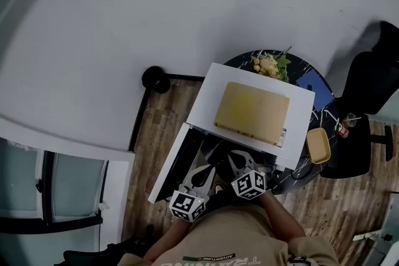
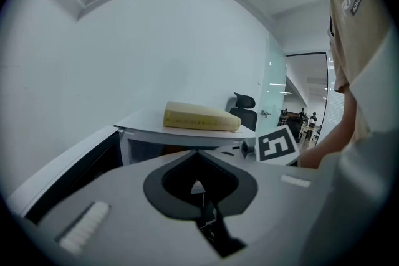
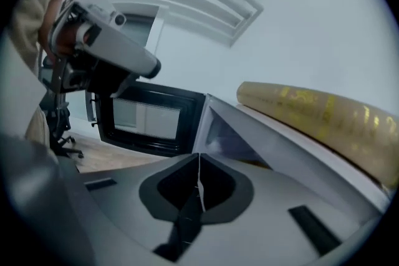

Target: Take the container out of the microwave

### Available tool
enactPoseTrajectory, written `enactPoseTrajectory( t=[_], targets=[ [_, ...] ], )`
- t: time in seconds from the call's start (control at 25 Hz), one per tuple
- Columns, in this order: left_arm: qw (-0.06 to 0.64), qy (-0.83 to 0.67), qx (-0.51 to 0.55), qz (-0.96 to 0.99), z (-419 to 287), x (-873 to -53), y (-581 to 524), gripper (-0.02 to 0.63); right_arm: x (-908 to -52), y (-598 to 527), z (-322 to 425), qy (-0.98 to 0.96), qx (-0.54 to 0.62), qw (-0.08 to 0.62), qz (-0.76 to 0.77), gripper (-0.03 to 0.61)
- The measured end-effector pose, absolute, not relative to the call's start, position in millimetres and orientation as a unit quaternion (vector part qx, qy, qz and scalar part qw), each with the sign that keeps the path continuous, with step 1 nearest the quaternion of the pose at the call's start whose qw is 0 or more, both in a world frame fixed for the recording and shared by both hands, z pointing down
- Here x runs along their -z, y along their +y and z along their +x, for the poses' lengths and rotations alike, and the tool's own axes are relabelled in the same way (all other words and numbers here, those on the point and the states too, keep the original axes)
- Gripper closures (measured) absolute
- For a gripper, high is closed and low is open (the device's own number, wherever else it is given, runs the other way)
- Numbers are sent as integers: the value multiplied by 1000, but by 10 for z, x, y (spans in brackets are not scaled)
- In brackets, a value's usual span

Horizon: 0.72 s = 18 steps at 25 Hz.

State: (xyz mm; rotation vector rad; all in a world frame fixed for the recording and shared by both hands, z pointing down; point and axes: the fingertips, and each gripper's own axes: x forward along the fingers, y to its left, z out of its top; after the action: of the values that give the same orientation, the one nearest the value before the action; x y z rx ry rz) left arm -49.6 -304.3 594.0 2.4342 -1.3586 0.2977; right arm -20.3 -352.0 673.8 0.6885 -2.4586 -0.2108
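A white microwave (image 1: 206, 99) stands on a round black marble table (image 1: 324, 112), its door (image 1: 169, 164) swung open to the left. A flat yellow box (image 1: 252, 112) lies on top of it. Both grippers hover side by side just in front of the open cavity, the left gripper (image 1: 202, 176) by the door and the right gripper (image 1: 239, 162) beside it. Each has its jaws closed together with nothing between them. The cavity (image 3: 232, 139) is dim, and I cannot make out a container inside. A shallow yellow container (image 1: 318, 146) sits on the table right of the microwave.
A plate of salad (image 1: 270, 65) and a blue item (image 1: 314, 86) lie behind the microwave, a small bottle (image 1: 343, 130) at the table's right edge. A black office chair (image 1: 369, 93) stands to the right, a glass partition (image 1: 50, 187) to the left. Floor is wood.
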Motion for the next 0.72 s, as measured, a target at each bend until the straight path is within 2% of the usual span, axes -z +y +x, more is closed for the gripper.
enactPoseTrajectory(
  t=[0.28, 0.72],
  targets=[
    [169, -479, -85, 857, -638, -5880, -3078, 606, -7129, -3910, -336, -886, 111, 352, 282, 569],
    [178, -507, -60, 841, -902, -5988, -3004, 606, -7505, -4275, -409, -861, 113, 412, 275, 569]
  ],
)
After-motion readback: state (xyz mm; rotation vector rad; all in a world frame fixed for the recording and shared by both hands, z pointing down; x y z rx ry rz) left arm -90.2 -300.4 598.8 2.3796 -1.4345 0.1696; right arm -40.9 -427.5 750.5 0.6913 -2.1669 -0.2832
